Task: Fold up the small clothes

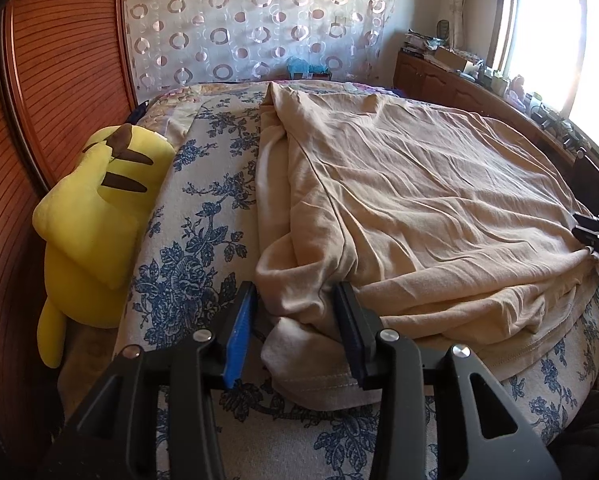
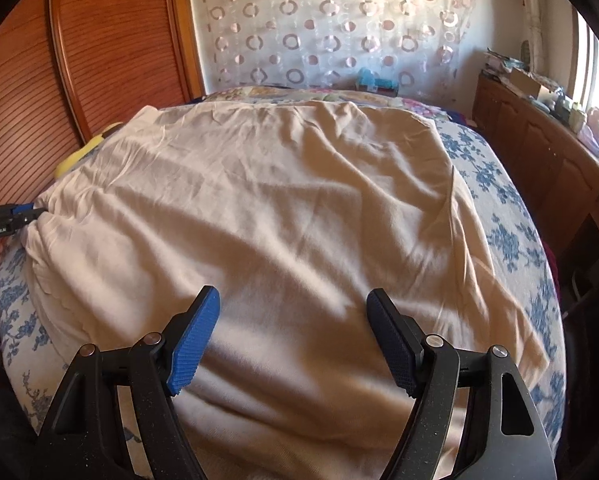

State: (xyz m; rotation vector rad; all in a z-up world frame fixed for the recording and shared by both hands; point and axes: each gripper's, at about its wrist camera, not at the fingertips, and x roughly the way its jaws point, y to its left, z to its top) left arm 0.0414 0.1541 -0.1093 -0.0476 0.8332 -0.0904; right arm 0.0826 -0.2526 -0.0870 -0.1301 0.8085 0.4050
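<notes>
A beige shirt [image 1: 411, 200] lies spread and wrinkled on the floral bed sheet [image 1: 203, 216]; its near left side is folded over in bunched layers. My left gripper [image 1: 295, 300] is open, its fingers straddling the bunched near-left corner of the shirt. In the right wrist view the shirt [image 2: 283, 200] fills the bed, and my right gripper [image 2: 293, 304] is open just above its near part, holding nothing. The left gripper [image 2: 27, 214] shows at the shirt's left edge there; the right gripper [image 1: 595, 236] shows at the shirt's right edge in the left view.
A yellow plush toy [image 1: 99, 216] lies along the bed's left side against a wooden slatted wardrobe [image 1: 51, 80]. A wooden cabinet [image 2: 539, 148] with clutter runs along the right under a bright window. A circle-patterned curtain [image 2: 331, 24] hangs behind the bed.
</notes>
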